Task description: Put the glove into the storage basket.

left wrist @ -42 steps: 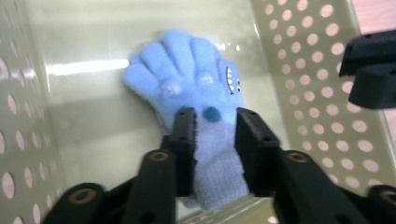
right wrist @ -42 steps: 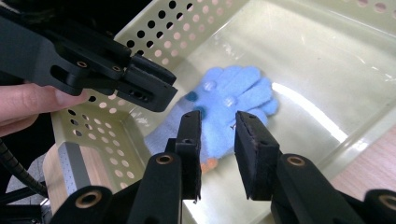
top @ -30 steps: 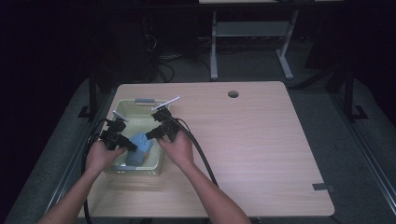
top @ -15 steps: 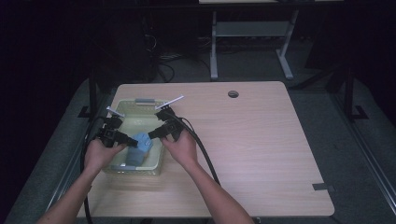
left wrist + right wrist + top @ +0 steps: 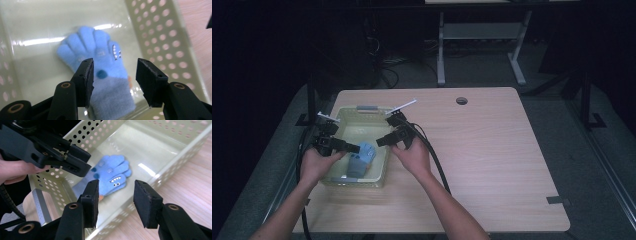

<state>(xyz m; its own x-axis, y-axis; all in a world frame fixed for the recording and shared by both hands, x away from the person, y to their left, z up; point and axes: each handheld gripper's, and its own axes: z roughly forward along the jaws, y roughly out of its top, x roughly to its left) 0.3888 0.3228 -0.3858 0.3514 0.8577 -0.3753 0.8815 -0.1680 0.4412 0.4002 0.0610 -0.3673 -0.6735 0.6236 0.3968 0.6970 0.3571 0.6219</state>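
Since the earlier frame both pairs of jaws have been opening, and the left gripper (image 5: 353, 148) and right gripper (image 5: 382, 141) are now hanging half open and holding nothing above the pale perforated plastic basket (image 5: 343, 116). The fuzzy blue monster-face glove (image 5: 100, 62) is lying loose on the basket's floor, beneath the left jaws. I judge the risk is the glove snagging on a pad as the hands are withdrawing, or a jaw knocking the basket's wall and shoving it.

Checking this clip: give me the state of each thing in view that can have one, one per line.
Blue glove: lying flat on the basket floor, held by neither claw.
Basket: upright on the table, holding just the glove.
Left claw: open above the glove, jaws just been opening, nothing gripped.
Right claw: open over the basket's rim, jaws just been opening, nothing between them.
Table: level.
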